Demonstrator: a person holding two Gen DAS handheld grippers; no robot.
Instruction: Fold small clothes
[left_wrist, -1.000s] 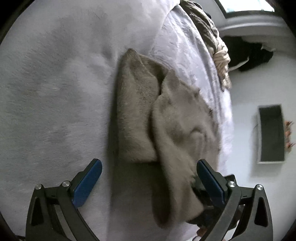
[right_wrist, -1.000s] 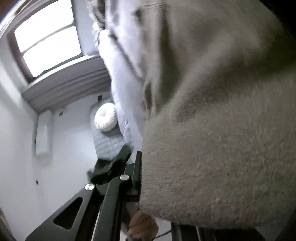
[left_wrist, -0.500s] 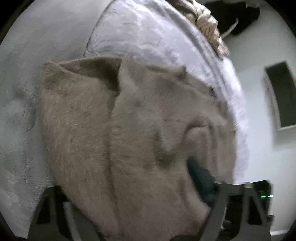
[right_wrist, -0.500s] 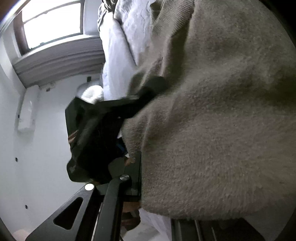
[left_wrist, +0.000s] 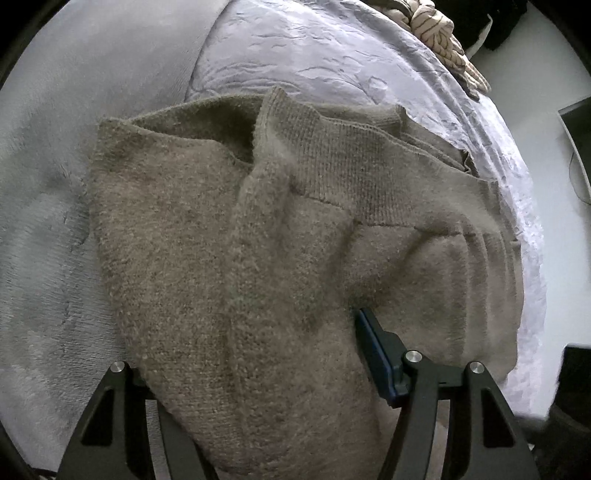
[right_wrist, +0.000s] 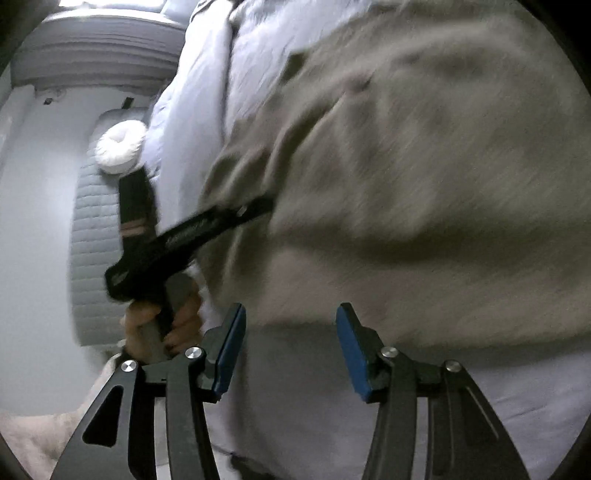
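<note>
1. The grey-brown knitted garment (left_wrist: 280, 236) lies bunched on a pale lilac bedspread (left_wrist: 332, 59), near the bed's edge; a fuzzy grey blanket (left_wrist: 55, 206) lies beside it.
2. Only the left wrist view shows it sharply: fuzzy outer face, a flap turned back to show finer ribbed knit, and an open hem at the far side. The right wrist view shows the same cloth blurred (right_wrist: 424, 177).
3. The left gripper (left_wrist: 258, 354) has a thick fold between its fingers; the blue pad of one finger (left_wrist: 373, 354) presses the cloth, the other is hidden under it. Jaws stand about half apart, clamped on the bulk.
4. Only the right wrist view shows the right gripper (right_wrist: 291, 347): its jaws are opening, blue pads apart with nothing between them, the garment just beyond.
5. That view also shows a hand (right_wrist: 162, 325) gripping the other tool's handle, a white round cushion (right_wrist: 122, 147) and a quilted mat (right_wrist: 96, 229).
6. A striped cloth (left_wrist: 439, 33) lies at the bed's far edge.
</note>
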